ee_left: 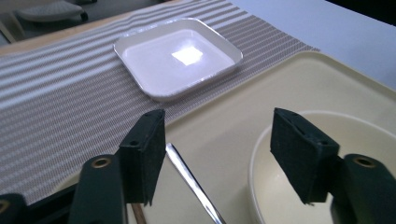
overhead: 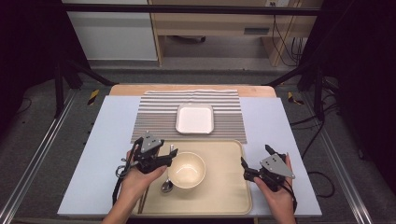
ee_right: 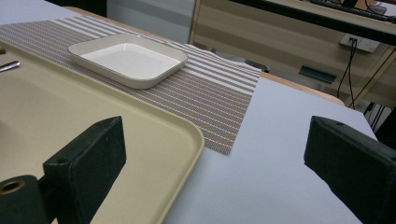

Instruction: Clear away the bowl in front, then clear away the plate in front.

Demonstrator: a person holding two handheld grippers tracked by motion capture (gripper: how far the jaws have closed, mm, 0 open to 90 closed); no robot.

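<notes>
Cream tray (overhead: pixel 224 198): sits on the pale surface (overhead: pixel 102 154) at the person's edge, carrying the bowl, the spoon and what look like chopsticks (so everything can be lifted off from one spot).
Bowl (overhead: pixel 186 169): upright on the tray's left half, apparently empty, just right of the left gripper.
Spoon (overhead: pixel 168 183): lies on the tray against the bowl's left side, handle pointing away from the person; its metal handle (ee_left: pixel 194 184) runs up between the left jaws.
Left gripper (overhead: pixel 169 159): held just above the spoon and bowl rim, jaws parted, pads pressing on nothing; one pad hangs over the tray, the other over the bowl's edge.
Right gripper (overhead: pixel 243 169): waits at the tray's right rim, jaws spread wide and empty, probably kept clear until needed.
Striped mat (overhead: pixel 159 116): laid beyond the tray as the place setting.
White square dish (overhead: pixel 194 118): centred on the mat, empty.
Likely step: closing on the spoon, or resetting for another grip.
</notes>
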